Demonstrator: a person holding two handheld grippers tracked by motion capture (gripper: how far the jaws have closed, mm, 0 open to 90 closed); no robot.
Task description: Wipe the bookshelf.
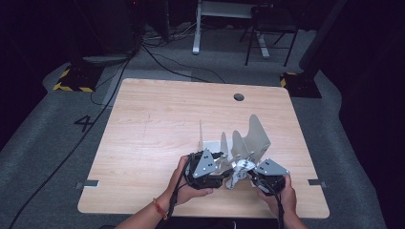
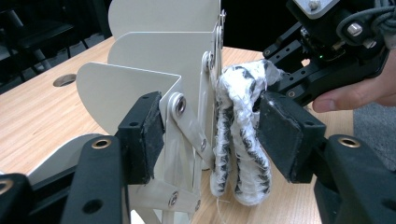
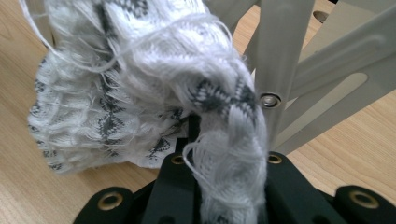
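Observation:
A white-and-grey knitted cloth (image 1: 239, 171) hangs against the front of a pale metal folding rack (image 1: 253, 138) that stands on the wooden table (image 1: 157, 124). My right gripper (image 1: 247, 175) is shut on one end of the cloth (image 3: 140, 79); the knit bunches out from between its jaws (image 3: 224, 163), next to a rack strut (image 3: 280, 56). My left gripper (image 1: 228, 168) is open. In the left gripper view its jaws (image 2: 210, 130) stand either side of the rack's hinged edge (image 2: 187, 121) and the hanging cloth (image 2: 243, 154). The right gripper (image 2: 280, 84) holds the cloth's top there.
The rack's curved fins (image 2: 154, 60) rise just behind both grippers. A cable hole (image 1: 239, 97) sits near the table's far edge. Beyond the table, on the grey floor, are cables (image 1: 157, 57), a desk leg (image 1: 197, 28) and a dark chair (image 1: 270, 28).

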